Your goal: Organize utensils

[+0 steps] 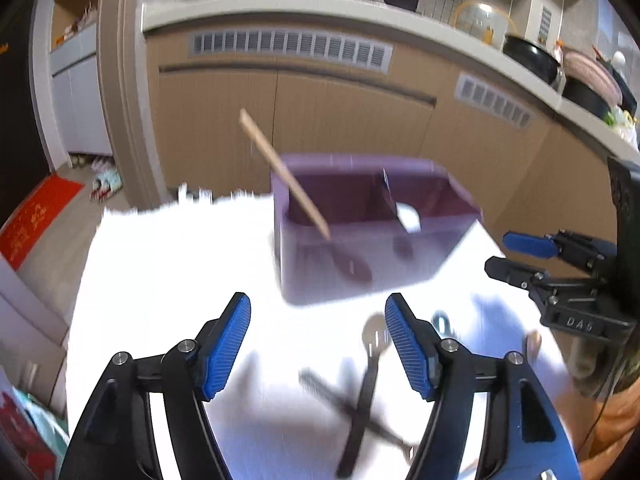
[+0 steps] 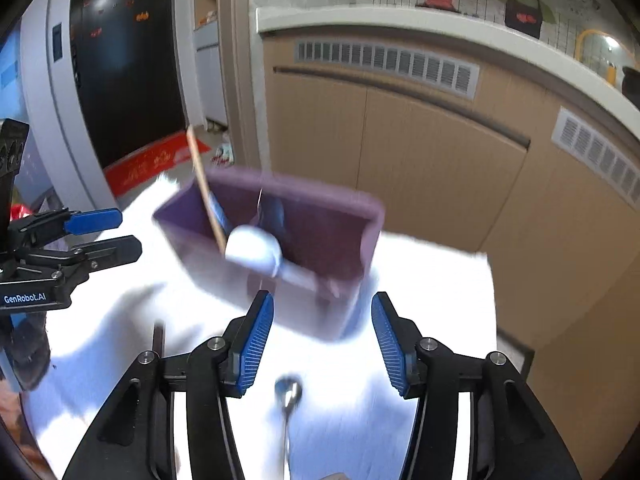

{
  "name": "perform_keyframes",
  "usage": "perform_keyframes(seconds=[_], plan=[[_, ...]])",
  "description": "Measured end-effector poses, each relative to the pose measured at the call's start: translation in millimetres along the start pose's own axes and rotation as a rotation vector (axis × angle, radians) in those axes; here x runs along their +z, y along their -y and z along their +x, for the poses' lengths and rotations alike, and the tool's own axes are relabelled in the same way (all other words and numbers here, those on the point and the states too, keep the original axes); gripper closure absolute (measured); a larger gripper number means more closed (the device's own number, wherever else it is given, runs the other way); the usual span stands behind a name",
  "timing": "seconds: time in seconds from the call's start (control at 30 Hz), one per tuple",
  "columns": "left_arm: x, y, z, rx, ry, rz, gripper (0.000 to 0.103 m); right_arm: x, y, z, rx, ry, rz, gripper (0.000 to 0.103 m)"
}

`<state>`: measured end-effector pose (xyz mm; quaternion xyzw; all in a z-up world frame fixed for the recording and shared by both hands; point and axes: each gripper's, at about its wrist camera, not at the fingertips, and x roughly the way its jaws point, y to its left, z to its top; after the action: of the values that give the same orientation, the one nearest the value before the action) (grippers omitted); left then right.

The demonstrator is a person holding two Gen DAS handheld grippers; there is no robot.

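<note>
left gripper (image 1: 318,344): wide, holds nothing | right gripper (image 2: 322,338): wide, holds nothing | purple bin (image 1: 360,256): holds wooden-handled spatula (image 1: 288,180) | metal spoon (image 2: 289,400): on desk (image 1: 180,264)

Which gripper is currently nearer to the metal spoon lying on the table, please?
Right. The right gripper hovers open directly over the metal spoon; the left gripper is off to the side, above the slotted spatula.
</note>
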<state>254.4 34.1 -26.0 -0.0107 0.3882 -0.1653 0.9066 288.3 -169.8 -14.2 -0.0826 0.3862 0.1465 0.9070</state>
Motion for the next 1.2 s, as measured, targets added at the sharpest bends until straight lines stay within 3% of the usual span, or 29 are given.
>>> perform_keyframes(seconds=[0.2, 0.33, 0.5, 0.57, 0.67, 0.77, 0.83, 0.97, 1.07, 1.2], plan=[[-48, 9, -2, -0.015, -0.098, -0.006, 0.036, -50, -17, -4, 0.031, -0.081, -0.019, 0.051], [-66, 20, 3, -0.067, -0.164, -0.016, 0.036, -76, -28, -1, 0.046, -0.117, -0.031, 0.051], [-62, 29, 10, -0.071, -0.178, -0.037, 0.037, -96, -27, -6, 0.035, -0.122, 0.017, 0.051], [-58, 30, 18, -0.071, -0.198, -0.059, 0.044, -102, -26, -9, 0.011, -0.118, 0.025, 0.051], [-52, 30, 35, -0.024, -0.226, -0.075, 0.045, -112, -23, -15, 0.012, -0.123, 0.044, 0.051], [-45, 20, 35, -0.006, -0.209, -0.122, 0.046, -114, -26, -14, 0.023, -0.135, 0.039, 0.051], [-41, 8, 24, 0.070, -0.159, -0.137, 0.044, -113, -36, -14, 0.046, -0.136, 0.006, 0.051], [-46, -17, 2, 0.143, -0.112, -0.167, 0.038, -104, -68, -14, 0.163, -0.135, -0.076, 0.058], [-55, -32, -7, 0.147, -0.110, -0.197, 0.037, -101, -96, -3, 0.248, -0.157, -0.123, 0.061], [-66, -44, -14, 0.127, -0.110, -0.217, 0.037, -101, -115, 17, 0.243, -0.197, -0.151, 0.062]])
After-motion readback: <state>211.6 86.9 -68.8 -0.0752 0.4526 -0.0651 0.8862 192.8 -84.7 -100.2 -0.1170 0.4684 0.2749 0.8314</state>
